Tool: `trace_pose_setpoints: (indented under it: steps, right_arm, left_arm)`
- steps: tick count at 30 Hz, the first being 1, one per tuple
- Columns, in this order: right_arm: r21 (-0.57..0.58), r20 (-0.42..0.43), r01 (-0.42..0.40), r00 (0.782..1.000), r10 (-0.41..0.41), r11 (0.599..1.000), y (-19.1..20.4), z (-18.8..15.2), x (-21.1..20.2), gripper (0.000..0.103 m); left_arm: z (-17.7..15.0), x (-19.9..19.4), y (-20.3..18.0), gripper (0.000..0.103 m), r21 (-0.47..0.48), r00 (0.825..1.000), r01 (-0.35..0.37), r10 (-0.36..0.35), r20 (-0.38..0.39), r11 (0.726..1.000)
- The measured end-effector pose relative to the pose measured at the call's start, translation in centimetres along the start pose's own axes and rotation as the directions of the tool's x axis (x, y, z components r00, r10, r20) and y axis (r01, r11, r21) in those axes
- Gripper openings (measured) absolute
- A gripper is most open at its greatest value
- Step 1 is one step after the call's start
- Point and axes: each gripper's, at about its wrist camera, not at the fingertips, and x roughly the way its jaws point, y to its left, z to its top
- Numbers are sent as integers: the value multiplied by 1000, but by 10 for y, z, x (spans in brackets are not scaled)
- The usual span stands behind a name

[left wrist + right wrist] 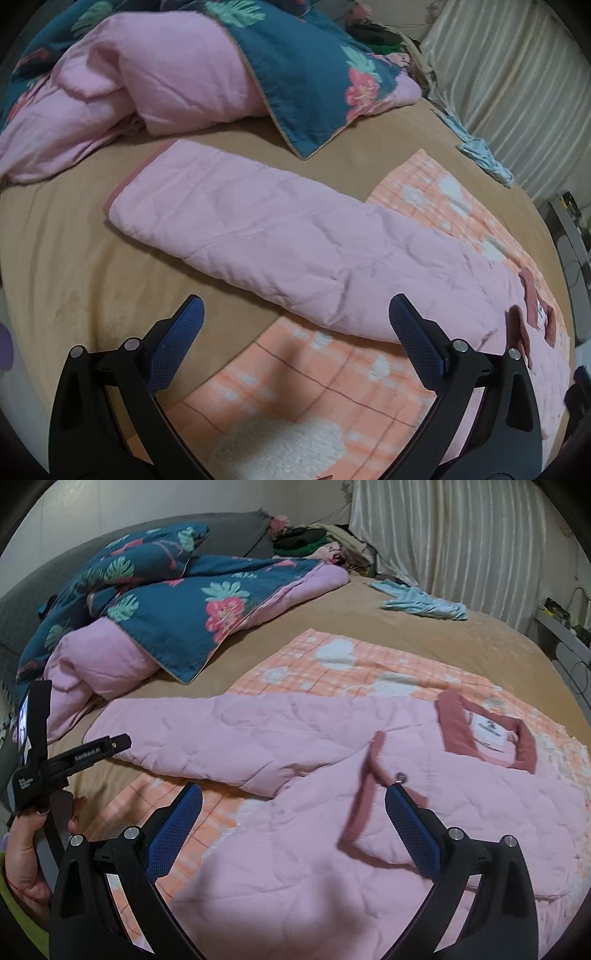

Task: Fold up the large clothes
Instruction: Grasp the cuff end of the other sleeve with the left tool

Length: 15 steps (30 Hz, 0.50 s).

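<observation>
The pale pink quilted padded jacket with dusty-rose trim [332, 812] lies spread face-up on an orange checked blanket with white flower shapes [354, 664], which covers part of the tan-sheeted bed [461, 635]. Its body sits directly ahead of and beneath the right gripper [293, 805], whose jaws stand wide and hold nothing; the rose-edged front opening runs between them. One long pink sleeve [258, 236] stretches out just beyond the left gripper [295, 314], also spread wide and empty, the cuff lying ahead and off to the left of the jaws. The jacket looks soft, puffy and light, likely slightly slick, so it should compress easily yet spring back and slide. A firm pinch through the sleeve cuff or the hem edge seems the best hold.
</observation>
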Motion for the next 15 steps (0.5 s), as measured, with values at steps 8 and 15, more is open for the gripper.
trace_pose_setpoints:
  steps: [8,15]
  right_arm:
    - [-51,-51,-35,998,32,998,29,2,33,99]
    - [-77,-73,-65,996,59,995,47,7,53,99]
  left_arm:
    - [8,11,23,94,-90,999,-33,33,-1,995]
    - [14,29,43,94,-173,998,-64,61,-21,983]
